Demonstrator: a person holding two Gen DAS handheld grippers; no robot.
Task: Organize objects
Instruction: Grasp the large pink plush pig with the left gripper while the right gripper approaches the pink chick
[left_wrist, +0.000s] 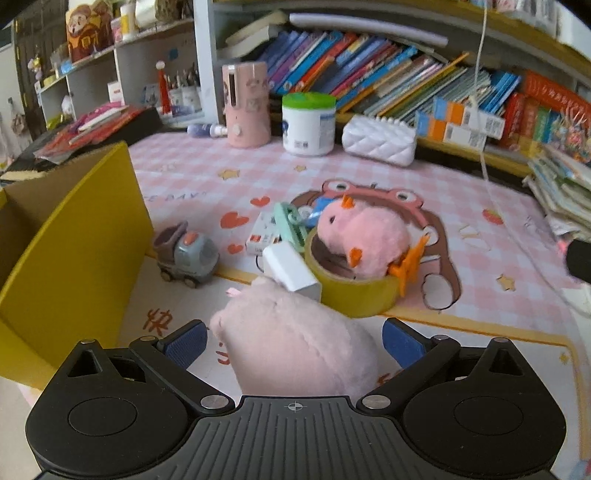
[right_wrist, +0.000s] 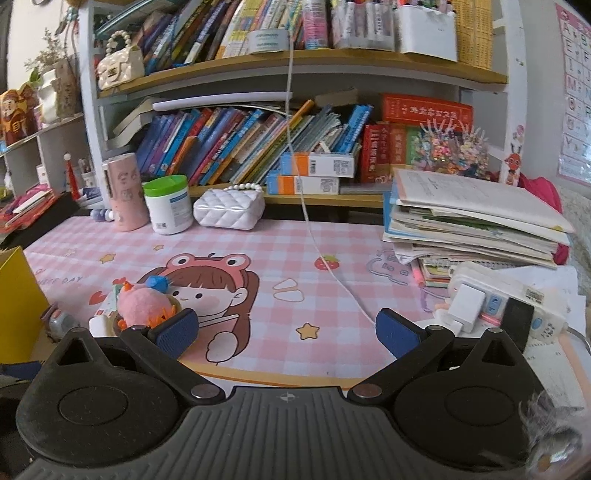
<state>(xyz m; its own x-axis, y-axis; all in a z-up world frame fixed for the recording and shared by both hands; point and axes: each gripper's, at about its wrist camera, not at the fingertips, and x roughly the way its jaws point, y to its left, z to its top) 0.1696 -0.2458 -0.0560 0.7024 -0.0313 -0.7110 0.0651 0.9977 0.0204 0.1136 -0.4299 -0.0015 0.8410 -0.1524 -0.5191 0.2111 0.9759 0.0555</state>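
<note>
My left gripper (left_wrist: 293, 343) is open, its blue pads either side of a pale pink plush toy (left_wrist: 295, 343) that lies between them on the mat; the pads do not press it. Beyond it lie a white charger block (left_wrist: 290, 271), a yellow tape roll (left_wrist: 354, 291) with a pink chick plush (left_wrist: 364, 240) on top, a mint clip (left_wrist: 290, 223), a small white box (left_wrist: 260, 236) and a grey toy truck (left_wrist: 188, 254). A yellow box (left_wrist: 74, 258) stands at the left. My right gripper (right_wrist: 288, 332) is open and empty above the mat, the chick plush (right_wrist: 144, 302) to its left.
At the back stand a pink cylinder (left_wrist: 245, 105), a white tub with green lid (left_wrist: 308, 123) and a white quilted purse (left_wrist: 378, 140) before a bookshelf (right_wrist: 295, 66). A white cable (right_wrist: 332, 269) crosses the mat. A book stack (right_wrist: 476, 225) and power strip (right_wrist: 517, 299) sit right.
</note>
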